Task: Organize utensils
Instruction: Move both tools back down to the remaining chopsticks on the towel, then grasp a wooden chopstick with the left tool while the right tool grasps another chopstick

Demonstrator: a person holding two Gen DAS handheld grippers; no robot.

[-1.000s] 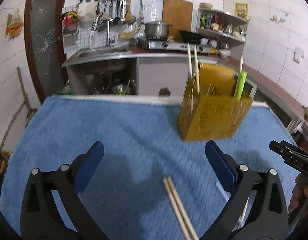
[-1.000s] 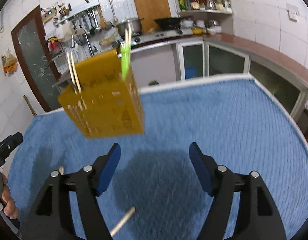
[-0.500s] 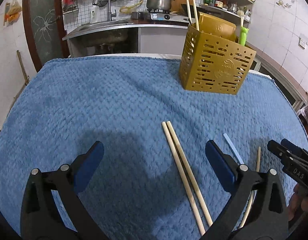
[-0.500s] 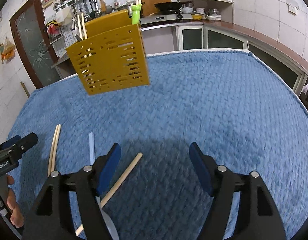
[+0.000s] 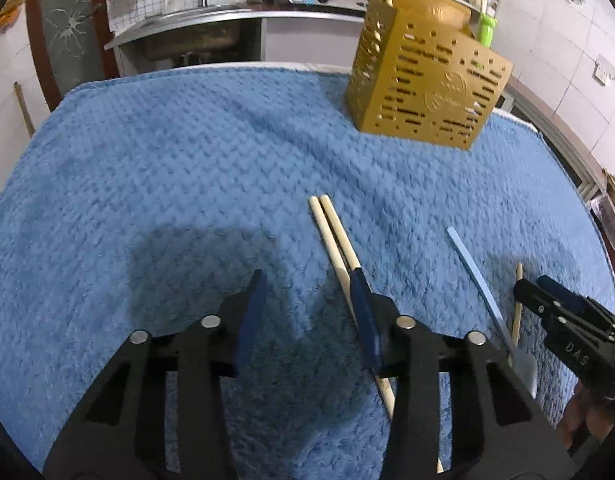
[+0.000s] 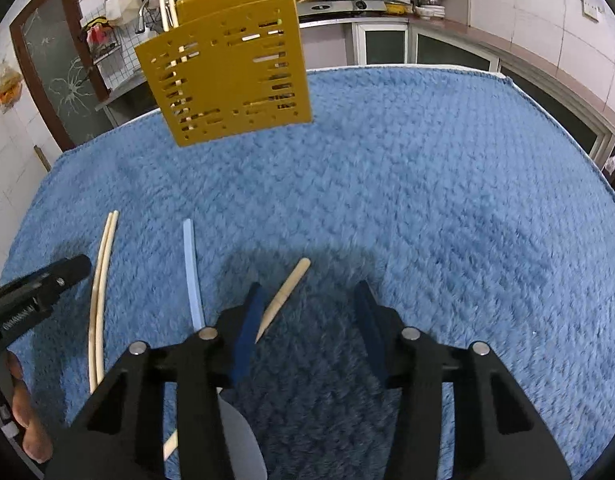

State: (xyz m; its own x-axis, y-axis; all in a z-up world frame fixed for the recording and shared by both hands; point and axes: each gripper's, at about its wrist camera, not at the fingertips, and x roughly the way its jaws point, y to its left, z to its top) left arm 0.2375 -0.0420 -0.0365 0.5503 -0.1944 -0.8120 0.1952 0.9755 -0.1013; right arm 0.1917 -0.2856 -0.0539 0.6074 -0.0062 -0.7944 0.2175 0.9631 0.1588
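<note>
Both grippers have dropped toward the blue towel-covered bench [image 5: 187, 168], jaws closing on nothing. Left gripper [image 5: 307, 320] straddles cloth; pale wooden chopstick pair [image 5: 331, 232] sits under its 3 o'clock pad. Shift right, centre, then pinch. Right gripper [image 6: 307, 320]: single tapered wooden stick [image 6: 285, 292] at its left pad.

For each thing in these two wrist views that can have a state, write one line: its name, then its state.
Utensil holder: upright on the towel, chopsticks and a green utensil standing in it.
Chopstick pair: lying flat, side by side.
Blue-handled utensil: lying flat.
Single wooden stick: lying flat, apart from the pair.
Left gripper: closing, nothing between the pads.
Right gripper: closing, nothing gripped.
Blue towel: spread flat.
</note>
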